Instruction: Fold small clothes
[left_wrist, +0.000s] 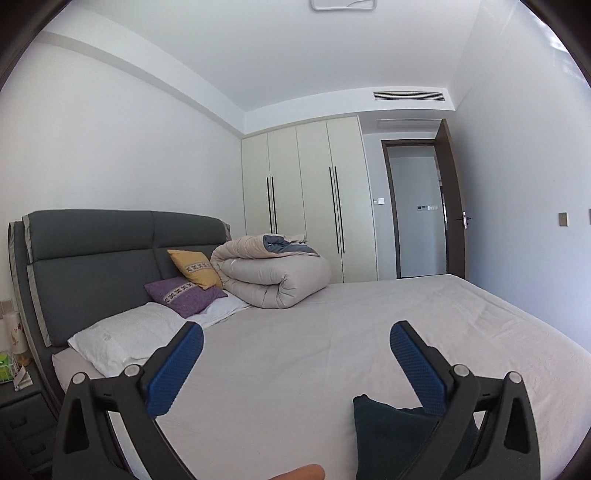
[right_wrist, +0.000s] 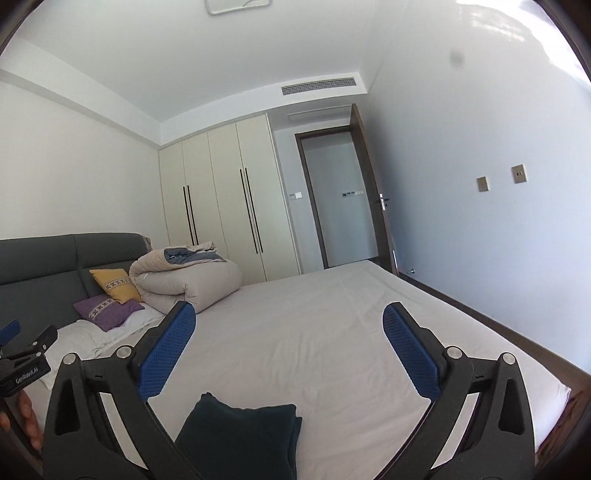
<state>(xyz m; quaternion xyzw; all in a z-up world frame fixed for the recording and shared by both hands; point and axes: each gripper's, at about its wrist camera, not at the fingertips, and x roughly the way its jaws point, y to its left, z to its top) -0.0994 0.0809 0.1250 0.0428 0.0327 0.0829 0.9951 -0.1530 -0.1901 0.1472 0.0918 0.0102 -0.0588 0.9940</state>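
Observation:
A dark navy folded garment (right_wrist: 240, 435) lies flat on the bed sheet (right_wrist: 314, 332) near the front edge. It also shows at the lower right of the left wrist view (left_wrist: 391, 432), partly behind the right finger. My left gripper (left_wrist: 295, 339) is open and empty, above the bed to the garment's left. My right gripper (right_wrist: 290, 317) is open and empty, held above and just behind the garment. The left gripper's body (right_wrist: 26, 365) shows at the left edge of the right wrist view.
A rolled beige duvet (left_wrist: 273, 277), a yellow cushion (left_wrist: 194, 267), a purple cushion (left_wrist: 183, 295) and a white pillow (left_wrist: 125, 338) lie by the grey headboard (left_wrist: 92, 266). A nightstand (left_wrist: 18, 406) stands left. A cream wardrobe (left_wrist: 306, 203) and an open door (left_wrist: 450, 206) are beyond.

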